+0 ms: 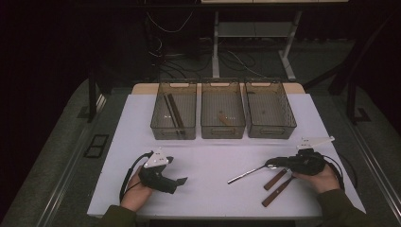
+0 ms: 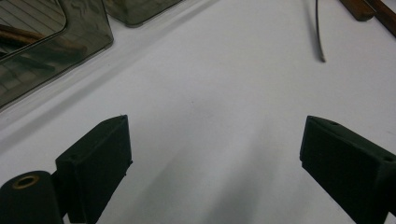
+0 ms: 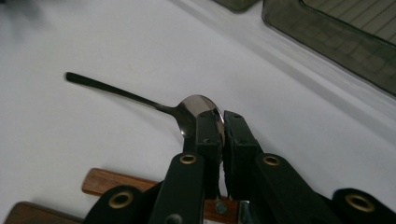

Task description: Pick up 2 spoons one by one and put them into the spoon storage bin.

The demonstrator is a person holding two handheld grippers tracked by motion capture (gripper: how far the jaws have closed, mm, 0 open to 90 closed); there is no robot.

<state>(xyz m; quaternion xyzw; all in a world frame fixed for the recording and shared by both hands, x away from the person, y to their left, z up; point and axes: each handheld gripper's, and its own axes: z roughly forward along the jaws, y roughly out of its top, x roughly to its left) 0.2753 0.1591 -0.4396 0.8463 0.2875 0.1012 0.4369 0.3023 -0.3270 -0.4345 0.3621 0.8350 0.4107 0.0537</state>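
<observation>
Pinching the spoon (image 3: 194, 108) by the rim of its bowl, the right gripper (image 3: 219, 116) has its fingers pressed nearly together, the handle running away from the tips over the table (image 1: 213, 156). To lift well, the person should raise it slowly and level, since so thin a bite on the rim may let the spoon swing or slip. The left gripper (image 2: 215, 154) rests with fingers spread, nothing between them. Behind the right fingers lie two wooden handles (image 1: 275, 179); their blades are hidden. What sits in the trays (image 1: 222, 132) beyond is hard to make out.
</observation>
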